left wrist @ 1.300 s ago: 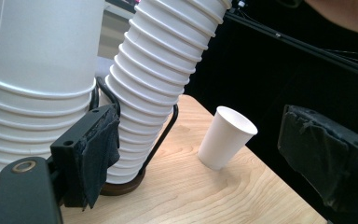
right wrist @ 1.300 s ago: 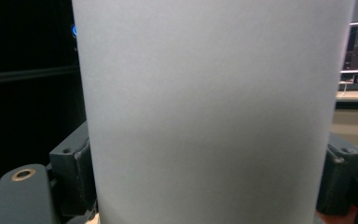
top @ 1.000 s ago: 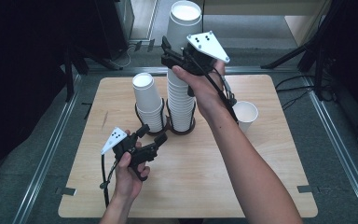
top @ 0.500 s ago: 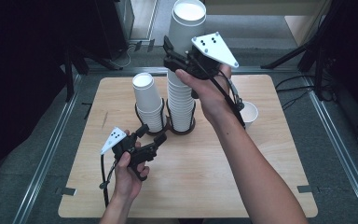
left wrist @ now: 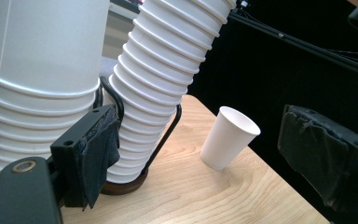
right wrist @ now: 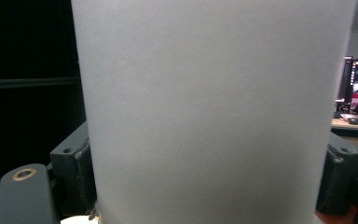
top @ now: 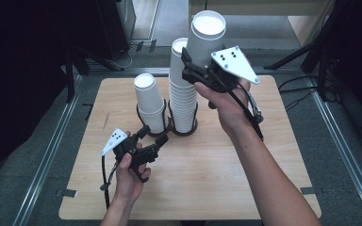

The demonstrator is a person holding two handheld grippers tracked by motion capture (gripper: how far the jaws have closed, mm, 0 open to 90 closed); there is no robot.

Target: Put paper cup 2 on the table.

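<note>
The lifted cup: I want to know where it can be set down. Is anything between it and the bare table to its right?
The cup in the right tongs is held above the tall stack. Rightward, the holding hand and forearm hide the table, so I cannot tell.

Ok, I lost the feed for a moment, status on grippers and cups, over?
Right gripper shut on white paper cup, lifted above tall cup stack. Left gripper open at short cup stack. Nothing in the way.

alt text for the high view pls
The right gripper holds a white paper cup aloft above the taller of two cup stacks standing in ring holders on a wooden table. The left gripper rests by the shorter stack.
</note>
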